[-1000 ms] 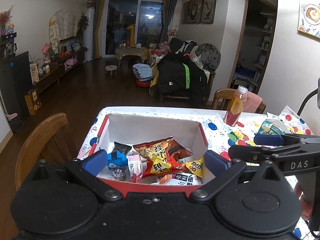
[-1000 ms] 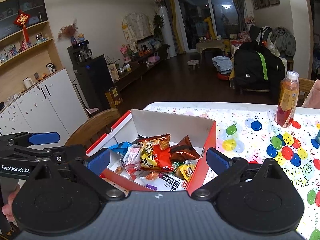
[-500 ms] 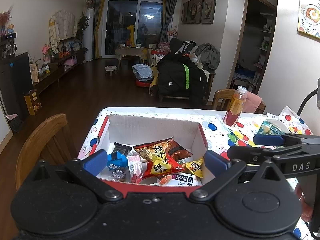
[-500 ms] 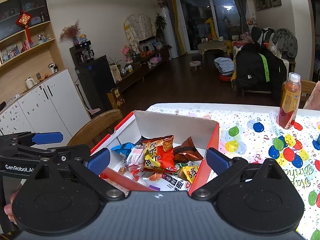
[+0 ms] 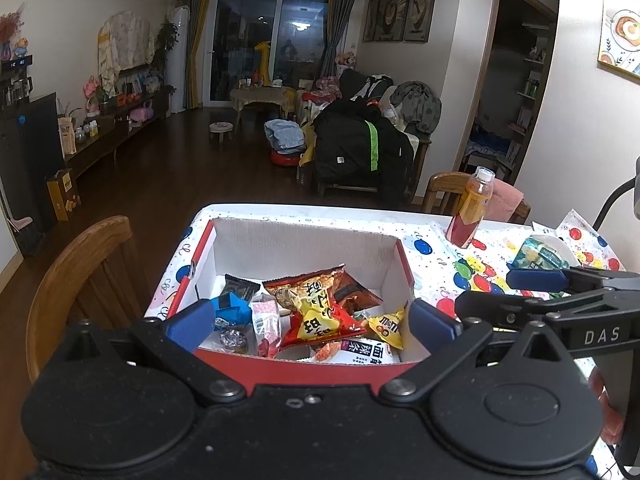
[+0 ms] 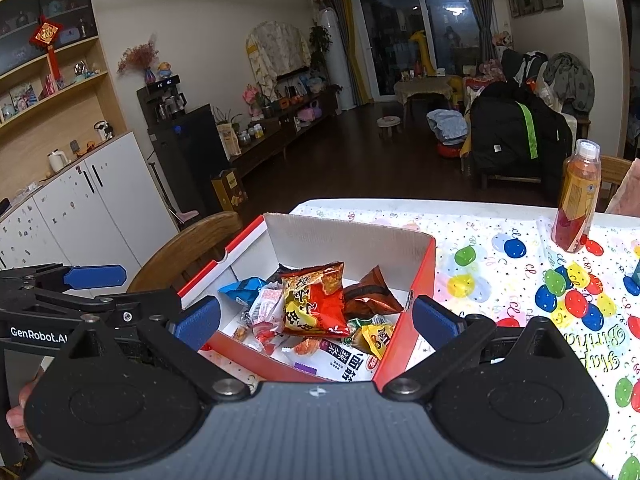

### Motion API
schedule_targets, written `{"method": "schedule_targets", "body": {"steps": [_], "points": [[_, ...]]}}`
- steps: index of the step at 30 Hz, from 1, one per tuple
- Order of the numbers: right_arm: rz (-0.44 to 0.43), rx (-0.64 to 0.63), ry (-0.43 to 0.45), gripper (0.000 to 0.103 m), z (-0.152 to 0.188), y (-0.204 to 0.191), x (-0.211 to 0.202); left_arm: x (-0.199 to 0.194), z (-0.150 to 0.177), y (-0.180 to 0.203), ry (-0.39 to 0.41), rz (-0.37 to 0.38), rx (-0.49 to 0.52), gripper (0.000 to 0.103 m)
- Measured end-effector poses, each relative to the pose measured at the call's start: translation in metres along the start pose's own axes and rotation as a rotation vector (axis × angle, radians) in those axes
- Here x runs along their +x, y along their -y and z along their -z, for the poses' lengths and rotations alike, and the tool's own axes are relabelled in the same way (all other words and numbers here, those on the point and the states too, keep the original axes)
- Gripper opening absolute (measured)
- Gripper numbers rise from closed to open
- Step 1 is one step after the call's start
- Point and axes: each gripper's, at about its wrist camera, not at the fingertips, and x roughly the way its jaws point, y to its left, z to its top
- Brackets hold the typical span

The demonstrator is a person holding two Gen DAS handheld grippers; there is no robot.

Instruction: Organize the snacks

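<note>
- The left hand-held gripper [image 5: 310,326] hangs over the near red rim of the snack box [image 5: 304,236], fingers spread wide and empty.
- The right hand-held gripper [image 6: 316,322] hangs over the same box from its right corner, fingers also spread wide, pinching nothing.
- The box sits at the left edge of the table [image 6: 500,216], with a wooden chair [image 5: 76,264] just beside it.
- To the box's right the balloon-print tablecloth lies bare up to a juice bottle [image 6: 576,196], which stands upright near the far edge.
- Inside, the red-and-yellow chip bag [image 5: 316,308] lies on top of the heap, its long axis running from near to far.
- A yellow M&M packet [image 5: 388,326] lies against the right wall, and a blue wrapper [image 5: 232,308] lies near the left one.
</note>
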Motion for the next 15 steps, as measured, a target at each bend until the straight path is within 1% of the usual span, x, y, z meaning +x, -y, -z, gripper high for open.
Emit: {"method": "schedule_targets", "body": {"steps": [6, 15], "points": [[0.001, 0.001, -0.009, 0.103, 0.0033, 0.0006, 0.0014, 0.0019, 0.002, 0.0, -0.011, -0.001, -0.002, 0.103], [0.007, 0.006, -0.015, 0.103, 0.0039, 0.0022, 0.0014, 0.0046, 0.0019, 0.0012, -0.006, 0.001, -0.001, 0.103]]}}
